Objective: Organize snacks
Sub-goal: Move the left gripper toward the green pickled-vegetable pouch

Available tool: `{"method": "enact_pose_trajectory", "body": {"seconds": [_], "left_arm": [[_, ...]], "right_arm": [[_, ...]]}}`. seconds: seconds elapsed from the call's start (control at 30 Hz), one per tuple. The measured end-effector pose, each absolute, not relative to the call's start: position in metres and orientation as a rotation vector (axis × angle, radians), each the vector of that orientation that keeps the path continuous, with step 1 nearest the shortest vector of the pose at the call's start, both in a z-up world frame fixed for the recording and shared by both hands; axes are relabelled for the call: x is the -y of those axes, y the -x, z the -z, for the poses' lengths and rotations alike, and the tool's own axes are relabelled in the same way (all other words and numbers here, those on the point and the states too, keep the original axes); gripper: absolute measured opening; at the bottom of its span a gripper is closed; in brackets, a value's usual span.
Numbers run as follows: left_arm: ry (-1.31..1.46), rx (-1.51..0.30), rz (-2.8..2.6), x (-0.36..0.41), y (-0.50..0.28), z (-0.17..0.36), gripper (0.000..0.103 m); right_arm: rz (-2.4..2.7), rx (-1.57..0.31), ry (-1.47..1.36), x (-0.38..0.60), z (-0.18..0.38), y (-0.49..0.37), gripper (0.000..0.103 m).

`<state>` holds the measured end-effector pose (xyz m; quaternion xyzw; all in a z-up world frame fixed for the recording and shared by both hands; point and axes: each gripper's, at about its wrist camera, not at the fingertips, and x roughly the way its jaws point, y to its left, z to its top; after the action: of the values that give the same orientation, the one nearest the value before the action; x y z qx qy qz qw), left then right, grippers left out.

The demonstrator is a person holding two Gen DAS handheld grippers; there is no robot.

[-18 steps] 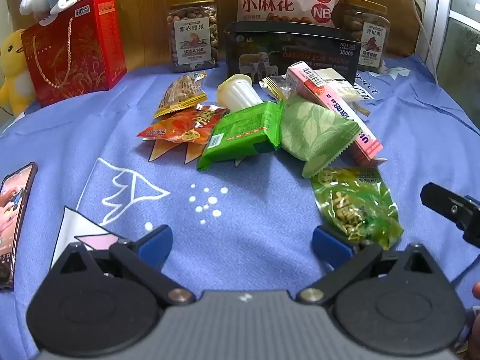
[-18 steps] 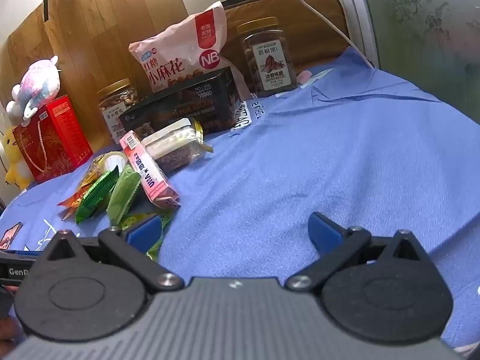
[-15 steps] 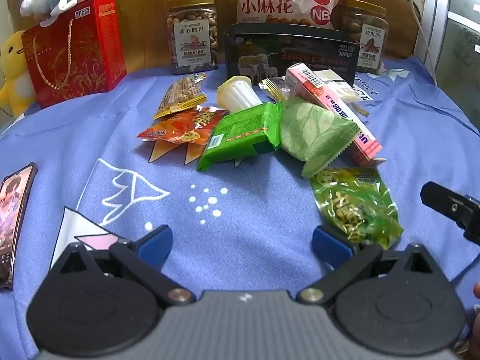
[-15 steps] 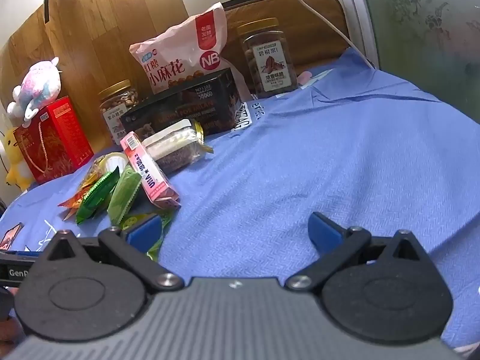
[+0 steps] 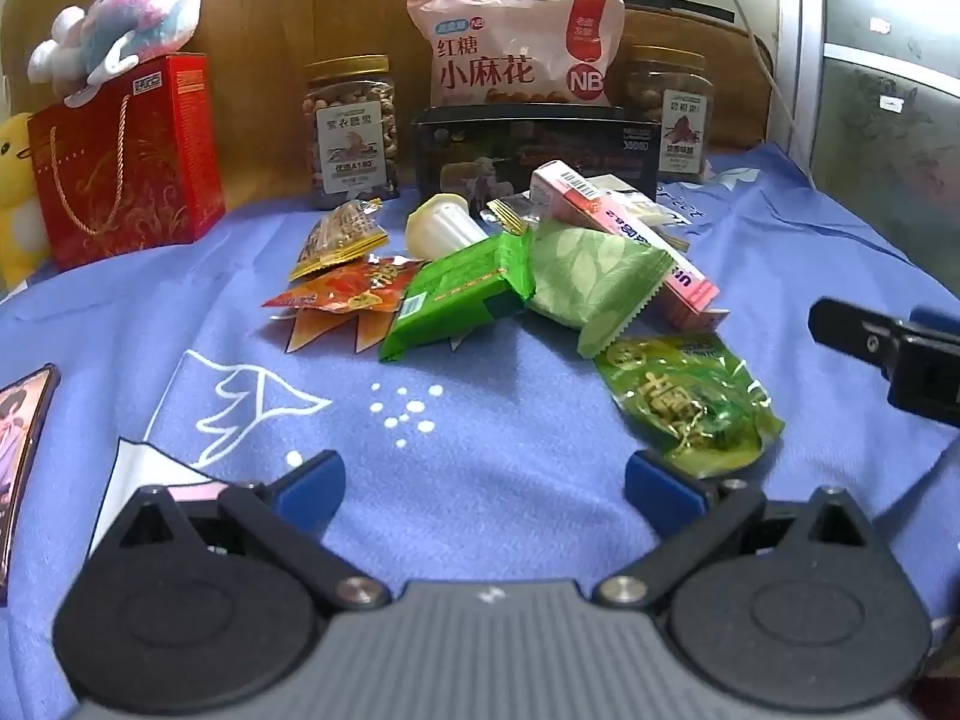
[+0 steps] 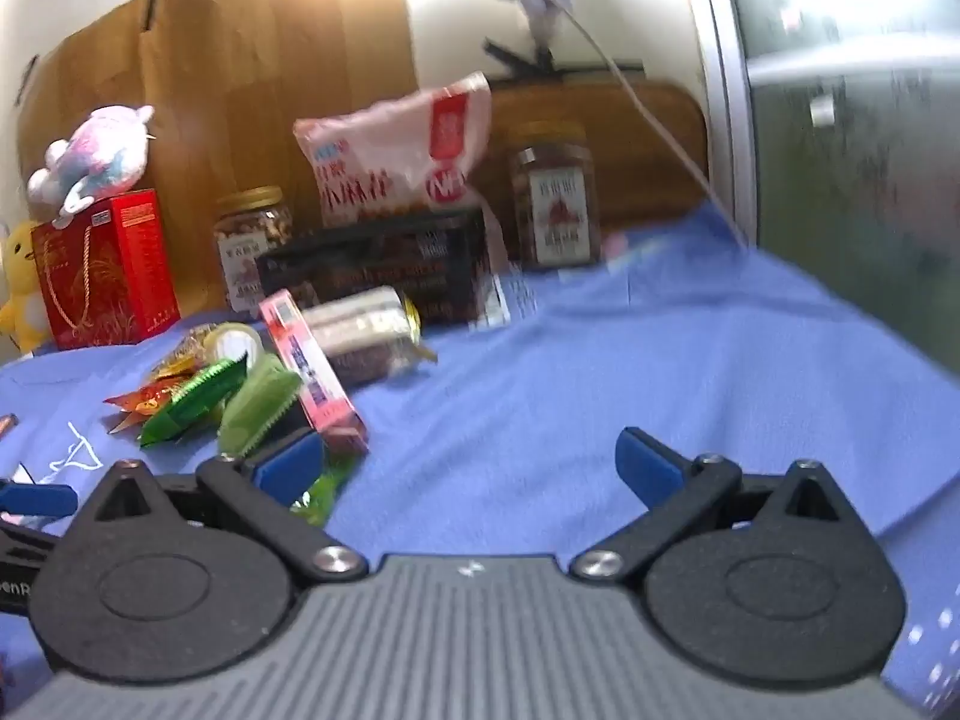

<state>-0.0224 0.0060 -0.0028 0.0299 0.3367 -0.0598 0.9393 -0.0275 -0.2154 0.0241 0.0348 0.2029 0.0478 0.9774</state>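
A heap of small snacks lies mid-cloth: a bright green packet [image 5: 462,294], a pale green leaf packet [image 5: 594,279], a pink box [image 5: 624,240], an orange packet [image 5: 348,294], a yellow-brown packet [image 5: 339,234], a white jelly cup [image 5: 441,228] and a clear green pickle pouch [image 5: 690,402]. My left gripper [image 5: 483,480] is open and empty, low over the cloth in front of the heap, its right finger beside the pouch. My right gripper [image 6: 468,462] is open and empty to the right of the heap [image 6: 258,384]; it shows in the left wrist view [image 5: 888,348].
Along the wooden back stand a red gift box [image 5: 126,162] with a plush toy [image 5: 120,30], two nut jars [image 5: 351,132] [image 5: 672,102], a black box [image 5: 534,150] and a pink bag [image 5: 516,54]. A phone [image 5: 24,438] lies at the left. Blue cloth [image 6: 630,372] stretches right.
The right gripper has lifted and swung, its view now blurred and higher over the cloth. The left gripper has tilted up slightly. The snacks have not moved.
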Motion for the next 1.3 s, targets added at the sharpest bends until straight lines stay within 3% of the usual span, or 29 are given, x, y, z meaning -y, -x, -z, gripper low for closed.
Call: {"method": "enact_pose_trajectory", "body": {"seconds": [0.3,0.5,0.57,0.77,1.1,1.3], "left_arm": [[-0.014,-0.603,0.127,-0.019,0.032,-0.003,0.103],[0.035,-0.63,0.152,-0.032,0.026,-0.005,0.103],[0.047,-0.631,0.169,-0.037,0.025,-0.008,0.103],[0.143,-0.675,0.344,-0.057,0.016,-0.024,0.088],[0.272,-0.845,0.602,-0.029,-0.019,-0.01,0.072],[0.271,-0.872,0.642,-0.008,-0.03,-0.001,0.072]], "right_arm": [[-0.147,-0.376,0.008,0.203,-0.027,0.03,0.103],[-0.196,-0.421,-0.002,0.194,-0.022,0.03,0.091],[-0.231,-0.443,-0.008,0.195,-0.021,0.03,0.081],[-0.388,-0.496,-0.072,0.209,-0.023,0.033,0.069],[-0.486,-0.59,0.017,0.2,-0.014,0.035,0.069],[-0.511,-0.606,0.115,0.185,-0.007,0.026,0.07]]}}
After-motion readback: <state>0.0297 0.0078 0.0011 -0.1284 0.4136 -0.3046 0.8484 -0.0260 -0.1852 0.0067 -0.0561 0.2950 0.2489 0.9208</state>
